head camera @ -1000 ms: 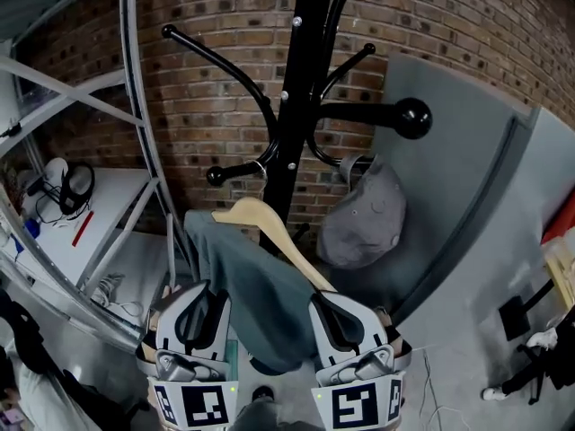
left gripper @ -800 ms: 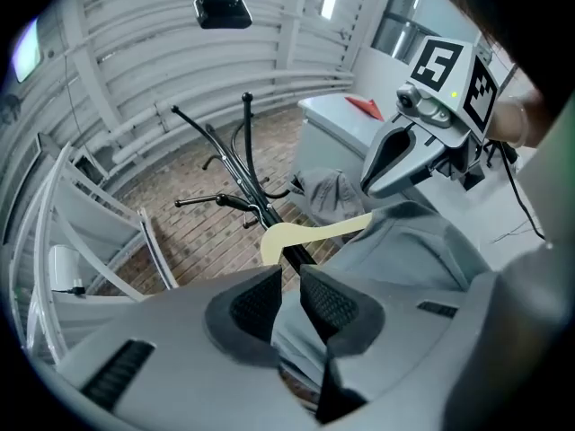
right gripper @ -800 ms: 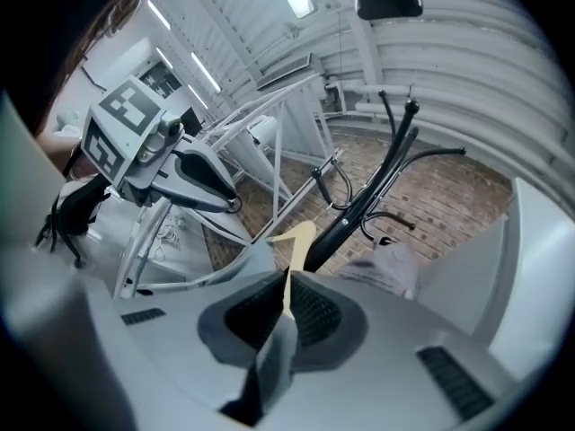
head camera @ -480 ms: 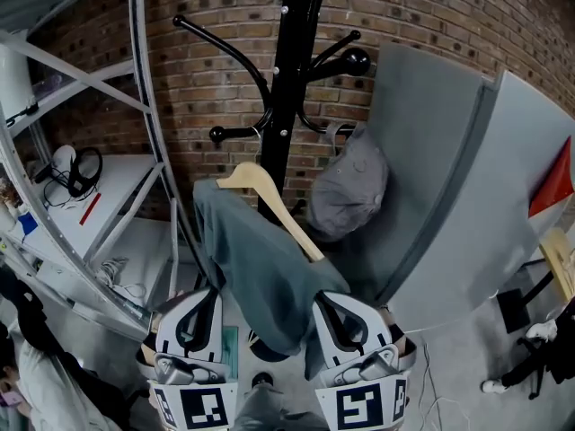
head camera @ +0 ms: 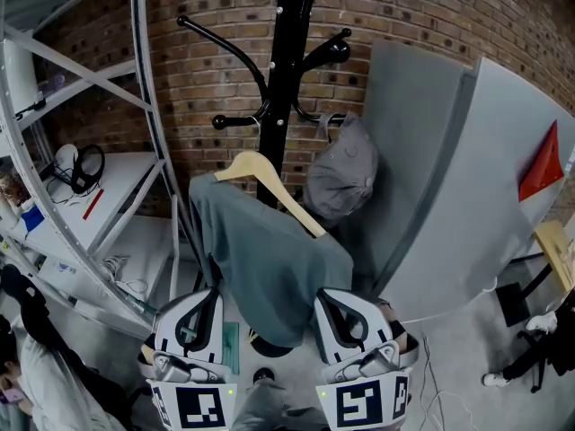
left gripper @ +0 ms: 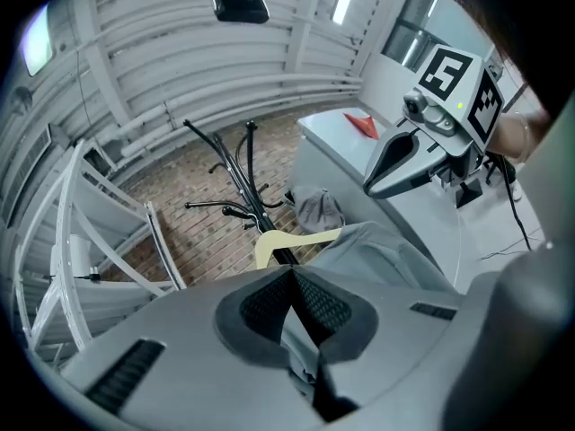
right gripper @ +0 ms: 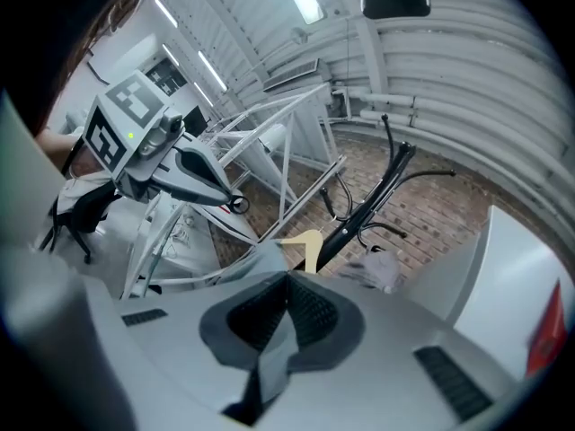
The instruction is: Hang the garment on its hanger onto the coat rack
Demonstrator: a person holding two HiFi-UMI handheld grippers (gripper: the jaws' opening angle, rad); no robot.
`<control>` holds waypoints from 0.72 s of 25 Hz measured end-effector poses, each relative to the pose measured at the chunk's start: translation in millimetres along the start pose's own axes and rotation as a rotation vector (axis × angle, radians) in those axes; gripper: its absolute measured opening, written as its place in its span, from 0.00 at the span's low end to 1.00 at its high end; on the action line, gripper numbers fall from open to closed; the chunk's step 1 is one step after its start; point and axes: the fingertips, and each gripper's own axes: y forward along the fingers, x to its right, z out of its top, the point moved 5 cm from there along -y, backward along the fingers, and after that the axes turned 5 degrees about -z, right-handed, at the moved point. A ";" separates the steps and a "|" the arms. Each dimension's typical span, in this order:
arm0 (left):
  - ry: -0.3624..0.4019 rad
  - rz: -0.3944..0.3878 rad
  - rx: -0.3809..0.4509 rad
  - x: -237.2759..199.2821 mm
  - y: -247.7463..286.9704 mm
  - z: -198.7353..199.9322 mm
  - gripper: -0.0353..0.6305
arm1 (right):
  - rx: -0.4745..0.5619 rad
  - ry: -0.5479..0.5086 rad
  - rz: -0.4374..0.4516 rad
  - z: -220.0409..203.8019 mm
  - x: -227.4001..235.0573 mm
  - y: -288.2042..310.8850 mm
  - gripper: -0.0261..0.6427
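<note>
A grey-green garment (head camera: 260, 259) drapes over a wooden hanger (head camera: 269, 182). The hanger's metal hook reaches up to the short lower peg (head camera: 235, 121) of the black coat rack (head camera: 286, 61). Whether the hook rests on the peg I cannot tell. My left gripper (head camera: 202, 317) is shut on the garment's lower left edge, with cloth (left gripper: 301, 339) pinched between its pads. My right gripper (head camera: 337, 317) is shut on the lower right edge, and a strip of cloth (right gripper: 278, 348) runs out between its pads. Both grippers hold low, below the hanger.
A grey cap (head camera: 341, 173) hangs on the rack's right side, close to the hanger. Grey panels (head camera: 431, 169) stand at the right and a metal shelf frame (head camera: 148, 106) at the left. A brick wall (head camera: 207, 79) is behind. The rack's base (head camera: 269, 344) is between the grippers.
The garment's lower edge now spreads wider between the two grippers. The rack, hanger and cap have shifted slightly up and left in the head view.
</note>
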 end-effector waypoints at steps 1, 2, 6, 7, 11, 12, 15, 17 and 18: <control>-0.005 -0.008 -0.005 1.2 -0.9 -1.1 0.06 | 0.000 -0.001 0.000 1.0 -0.4 -1.3 0.07; -0.012 -0.013 -0.011 2.3 -1.9 -2.8 0.06 | 0.001 -0.002 -0.001 2.1 -0.8 -2.3 0.07; -0.003 -0.002 -0.017 -0.6 -4.9 -3.6 0.06 | 0.012 0.000 -0.002 6.5 -1.8 -5.4 0.07; -0.002 0.008 -0.015 -2.7 -6.1 -3.7 0.06 | 0.018 0.004 -0.001 7.6 -2.4 -6.2 0.07; -0.020 0.027 -0.006 -6.6 -9.8 -4.7 0.06 | 0.025 0.006 -0.001 9.7 -5.1 -7.0 0.07; -0.018 0.022 -0.001 -6.3 -10.1 -4.1 0.06 | 0.022 0.003 -0.003 9.8 -5.4 -6.7 0.07; -0.033 0.010 -0.010 -4.0 -12.2 -9.2 0.06 | 0.019 0.005 0.000 11.4 -7.8 -6.4 0.07; -0.040 0.005 -0.018 -3.9 -13.3 -12.1 0.06 | 0.017 0.008 0.004 12.5 -9.7 -6.3 0.07; -0.040 0.002 -0.019 -4.3 -13.7 -12.7 0.06 | 0.015 0.008 0.005 13.1 -10.6 -6.2 0.07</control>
